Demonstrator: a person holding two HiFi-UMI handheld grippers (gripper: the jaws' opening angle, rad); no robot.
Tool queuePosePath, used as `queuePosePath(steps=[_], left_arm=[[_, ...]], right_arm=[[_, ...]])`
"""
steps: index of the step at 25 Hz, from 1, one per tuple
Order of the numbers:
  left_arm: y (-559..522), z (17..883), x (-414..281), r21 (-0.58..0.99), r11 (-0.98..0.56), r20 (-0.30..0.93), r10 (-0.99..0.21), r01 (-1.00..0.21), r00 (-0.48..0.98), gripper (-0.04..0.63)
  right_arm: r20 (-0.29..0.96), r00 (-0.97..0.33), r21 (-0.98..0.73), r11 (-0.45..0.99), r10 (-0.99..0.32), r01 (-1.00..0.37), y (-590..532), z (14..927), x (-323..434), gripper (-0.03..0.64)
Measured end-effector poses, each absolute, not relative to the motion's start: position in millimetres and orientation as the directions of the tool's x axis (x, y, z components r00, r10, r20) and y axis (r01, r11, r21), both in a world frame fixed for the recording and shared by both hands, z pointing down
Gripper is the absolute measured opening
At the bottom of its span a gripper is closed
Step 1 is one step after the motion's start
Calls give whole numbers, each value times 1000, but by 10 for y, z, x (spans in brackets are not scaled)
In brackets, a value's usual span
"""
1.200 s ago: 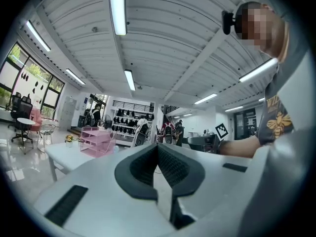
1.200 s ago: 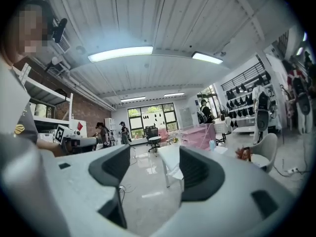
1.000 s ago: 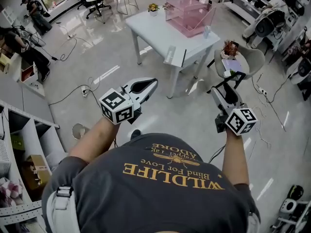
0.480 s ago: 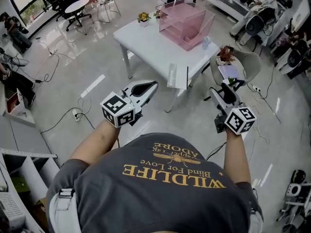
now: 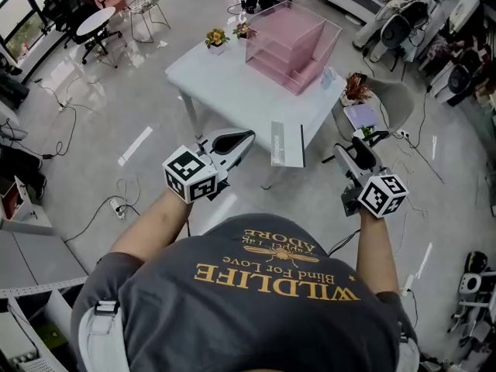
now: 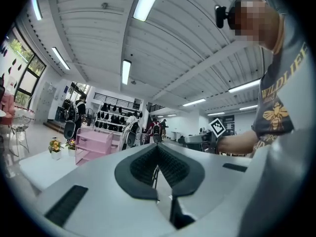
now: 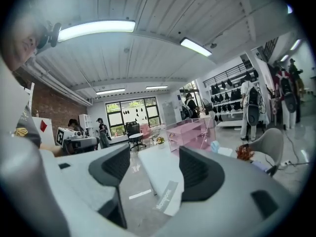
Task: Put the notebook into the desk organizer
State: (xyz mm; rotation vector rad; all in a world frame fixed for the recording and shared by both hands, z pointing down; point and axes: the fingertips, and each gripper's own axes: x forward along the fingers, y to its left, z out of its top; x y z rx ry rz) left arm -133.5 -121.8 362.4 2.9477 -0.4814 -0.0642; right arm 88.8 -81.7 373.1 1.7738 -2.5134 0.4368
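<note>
The notebook (image 5: 287,142), white with a grey spine, lies at the near edge of the white table (image 5: 225,68) and overhangs it a little. It also shows between my right jaws as a pale notebook (image 7: 168,197). The pink clear desk organizer (image 5: 288,36) stands on the far side of the table; both gripper views catch the organizer (image 6: 94,144) (image 7: 190,131). My left gripper (image 5: 245,137) (image 6: 157,154) hangs shut and empty in the air, short of the table. My right gripper (image 5: 353,147) (image 7: 157,165) is open and empty, right of the notebook.
Two small flower pots (image 5: 216,37) stand at the table's far left edge and a small pale object (image 5: 329,77) at its right edge. A grey chair (image 5: 387,99) holding a plant and papers sits to the right. Cables (image 5: 116,200) trail over the floor on the left.
The table, organizer and notebook have come nearer and slid lower in the head view as the person walked toward them. Both grippers keep their pose, left shut, right open.
</note>
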Motion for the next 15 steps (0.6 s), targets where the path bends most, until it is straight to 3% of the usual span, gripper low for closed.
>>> queuePosePath(steps=[6, 15], left_arm=[[-1657, 3690, -948, 168, -923, 10, -350, -346, 937, -2], [-2089, 3652, -174, 172, -840, 29, -517, -514, 855, -2]], right_arm=[[185, -383, -237, 338, -905, -911, -1305, 3802, 1305, 296], [172, -573, -298, 512, -801, -805, -2204, 3992, 2052, 296]])
